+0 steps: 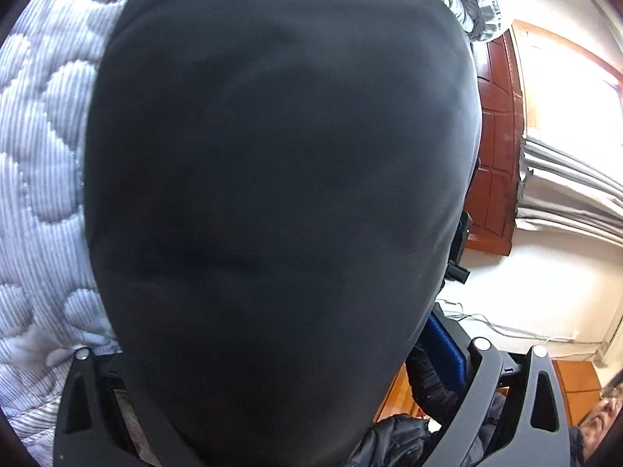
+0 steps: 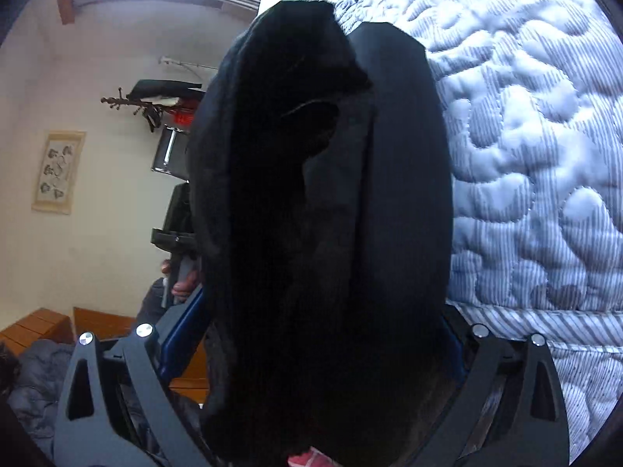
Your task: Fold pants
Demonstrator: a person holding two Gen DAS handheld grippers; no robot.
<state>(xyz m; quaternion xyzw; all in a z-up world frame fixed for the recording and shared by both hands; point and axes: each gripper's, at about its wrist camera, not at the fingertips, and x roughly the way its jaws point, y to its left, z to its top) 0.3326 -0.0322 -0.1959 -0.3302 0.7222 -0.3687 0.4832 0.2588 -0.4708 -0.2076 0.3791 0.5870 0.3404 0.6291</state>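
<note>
dark pants fill both views over the quilted bed

the bed is the biggest thing here. it has a pale blue and white quilt with puffy stitched shapes. in the left wrist view the same quilt shows at the left side.

the pants are dark, almost black. they hang in thick folds right in front of the right camera, with the bed just behind them. in the left wrist view the pants are stretched smooth and cover most of the picture.

the right gripper has its two arms spread far apart. the bunch of pants sits between them, but the tips are hidden by cloth, so i cannot tell if they press on it.

the left gripper is mostly hidden under the pants. i cannot tell if it is apart or together.

a brown wooden door stands by the white wall. a small picture hangs on the wall.
</note>
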